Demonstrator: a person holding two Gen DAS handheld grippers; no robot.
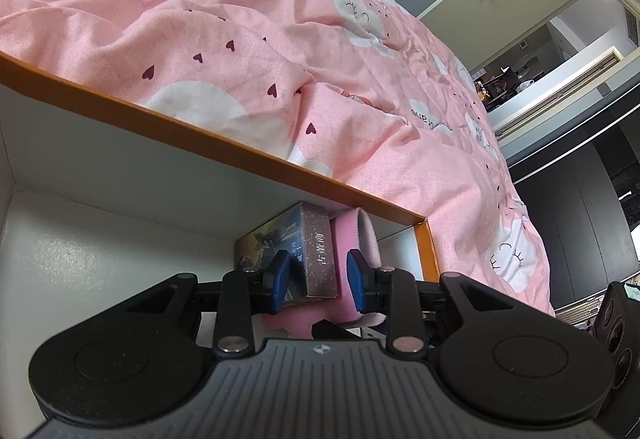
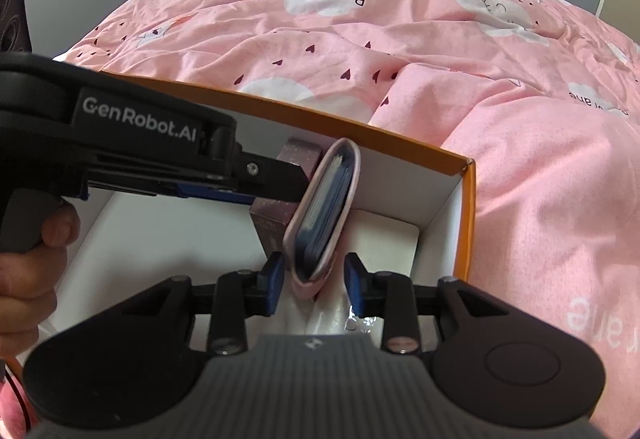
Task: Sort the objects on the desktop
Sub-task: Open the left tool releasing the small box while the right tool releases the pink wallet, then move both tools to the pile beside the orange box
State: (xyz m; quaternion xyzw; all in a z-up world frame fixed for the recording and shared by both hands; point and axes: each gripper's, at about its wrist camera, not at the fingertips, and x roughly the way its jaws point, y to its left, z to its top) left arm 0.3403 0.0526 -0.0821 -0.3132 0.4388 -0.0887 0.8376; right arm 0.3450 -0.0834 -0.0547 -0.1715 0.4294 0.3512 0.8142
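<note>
An orange-rimmed white box (image 1: 256,163) (image 2: 360,127) lies on the pink bed. Inside stand a dark, speckled small box (image 1: 316,255) (image 2: 272,223) and a pink pouch (image 1: 354,239) (image 2: 324,215) holding dark cards, leaning on edge. My left gripper (image 1: 320,277) is open inside the box, its blue pads either side of the small box and pouch. In the right wrist view the left gripper reaches in from the left (image 2: 276,179) up to the pouch. My right gripper (image 2: 316,285) is open, with its pads around the pouch's lower end.
A pink quilt (image 2: 440,51) with clouds and hearts covers the bed around the box. White padding and a crinkly clear wrapper (image 2: 356,319) lie on the box floor. A doorway and dark cabinets (image 1: 580,199) are at the right of the left wrist view.
</note>
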